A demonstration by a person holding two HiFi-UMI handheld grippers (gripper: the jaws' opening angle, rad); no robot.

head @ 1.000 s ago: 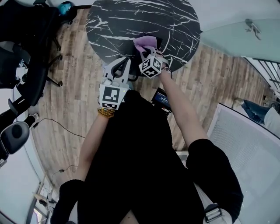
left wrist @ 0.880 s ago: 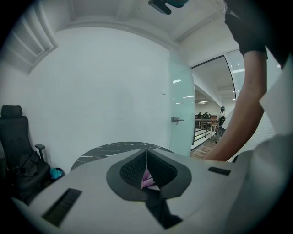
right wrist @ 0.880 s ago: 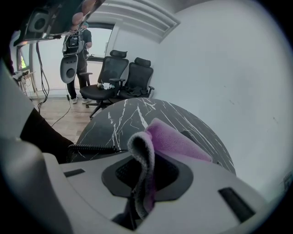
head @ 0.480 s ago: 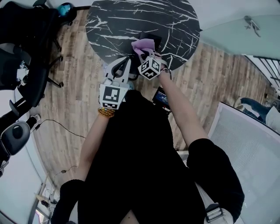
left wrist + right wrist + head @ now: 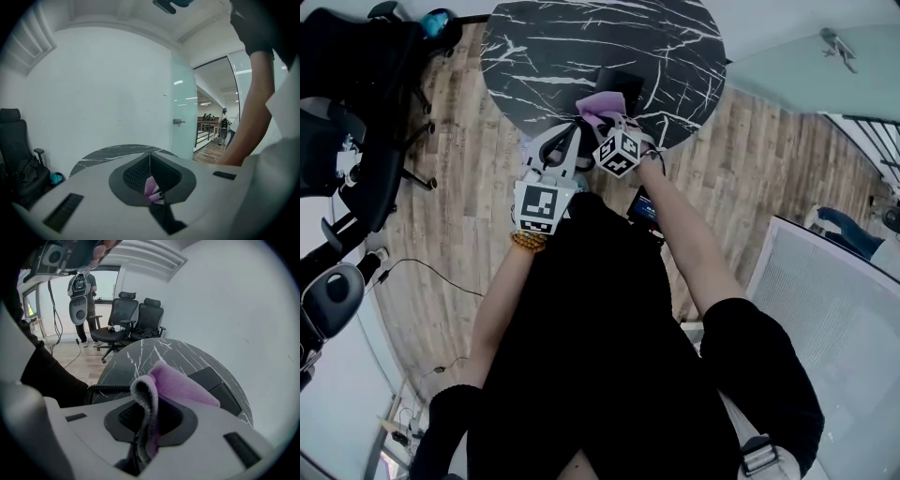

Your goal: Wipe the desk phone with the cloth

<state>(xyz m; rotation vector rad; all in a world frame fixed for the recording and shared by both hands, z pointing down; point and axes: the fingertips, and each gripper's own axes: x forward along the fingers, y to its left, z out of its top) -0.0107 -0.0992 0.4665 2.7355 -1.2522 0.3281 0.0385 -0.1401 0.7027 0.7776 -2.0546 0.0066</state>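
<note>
The black desk phone (image 5: 622, 82) sits on the near side of a round black marble table (image 5: 534, 47). My right gripper (image 5: 607, 119) is shut on a purple cloth (image 5: 596, 103), held just in front of the phone. In the right gripper view the cloth (image 5: 178, 378) drapes over the closed jaws (image 5: 147, 416), with the phone (image 5: 218, 380) behind it and its coiled cord (image 5: 101, 389) to the left. My left gripper (image 5: 566, 132) hovers at the table's near edge, left of the cloth. Its jaws (image 5: 150, 157) meet, and a bit of purple shows through the hollow below them.
Black office chairs (image 5: 347, 103) stand to the left of the table on the wooden floor (image 5: 459, 216). The right gripper view shows two chairs (image 5: 133, 317) and a standing person (image 5: 80, 298) behind the table. A glass partition (image 5: 183, 112) stands to the right.
My right gripper has drawn the cloth a little left and back toward me, leaving more of the phone uncovered. The left gripper has stayed where it was.
</note>
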